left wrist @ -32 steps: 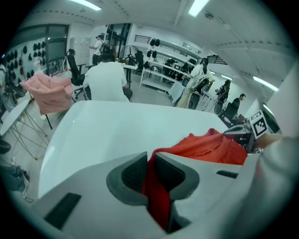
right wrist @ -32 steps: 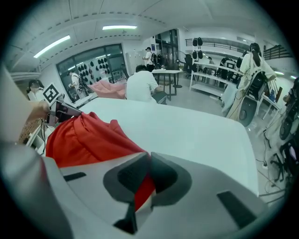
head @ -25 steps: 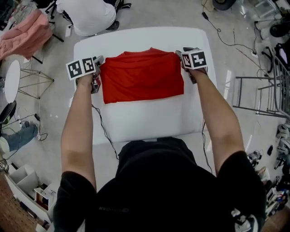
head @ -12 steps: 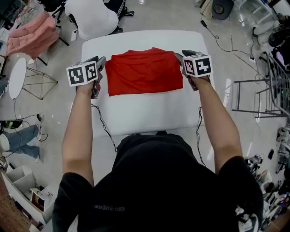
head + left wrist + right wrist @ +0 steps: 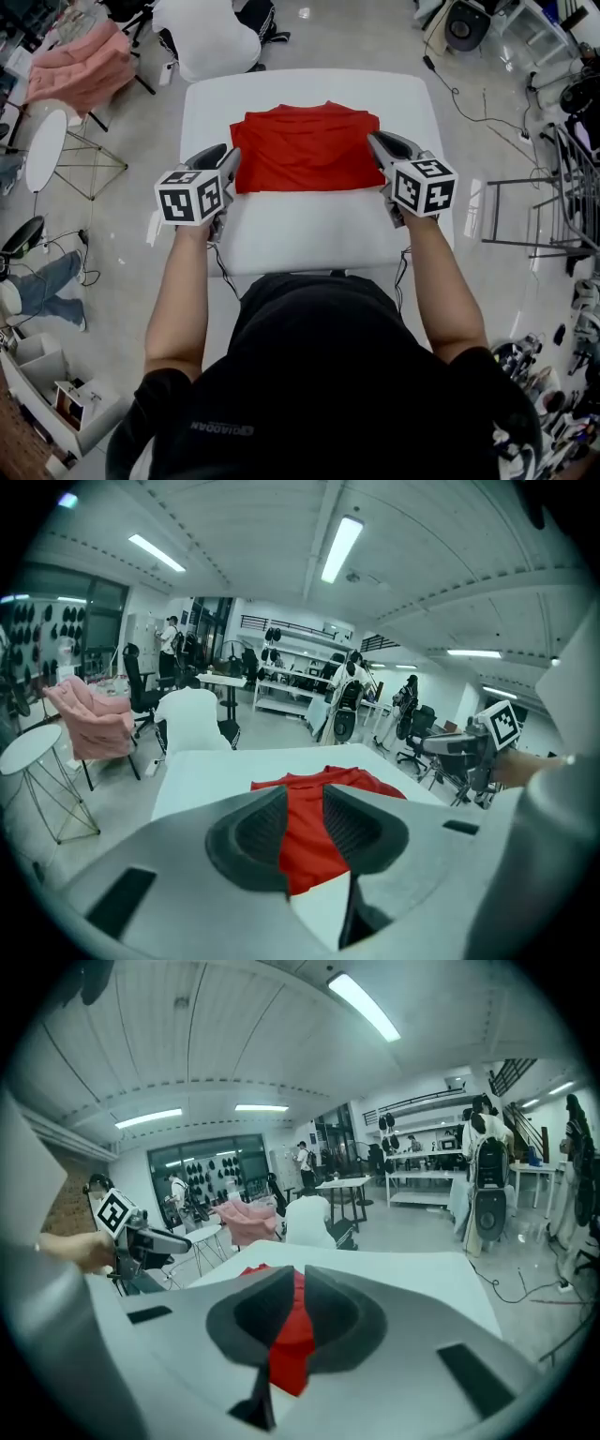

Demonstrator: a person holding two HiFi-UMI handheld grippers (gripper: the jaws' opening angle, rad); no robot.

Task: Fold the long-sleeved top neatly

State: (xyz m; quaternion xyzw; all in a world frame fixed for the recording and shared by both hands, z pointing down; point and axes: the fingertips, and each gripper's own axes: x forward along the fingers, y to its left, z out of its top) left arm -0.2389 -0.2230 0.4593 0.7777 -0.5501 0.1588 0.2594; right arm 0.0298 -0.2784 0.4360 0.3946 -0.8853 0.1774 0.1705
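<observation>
On one white table (image 5: 309, 234), one folded red top (image 5: 305, 148), left gripper (image 5: 229, 159) and right gripper (image 5: 374, 142), fingers of both closing, empty.

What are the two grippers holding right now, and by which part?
Nothing: the left gripper and right gripper hang clear of the folded red top, jaws closing on nothing.

grey floor (image 5: 122, 244), pink-draped chair (image 5: 80, 70), round white side table (image 5: 44, 150), ceiling strip lights (image 5: 339, 547)

I count one red top (image 5: 305, 148) on one white worktop (image 5: 309, 234). Two grippers, the left gripper (image 5: 229, 161) and the right gripper (image 5: 375, 143), both closing on nothing. One pink garment (image 5: 80, 70), one round side table (image 5: 42, 150).
</observation>
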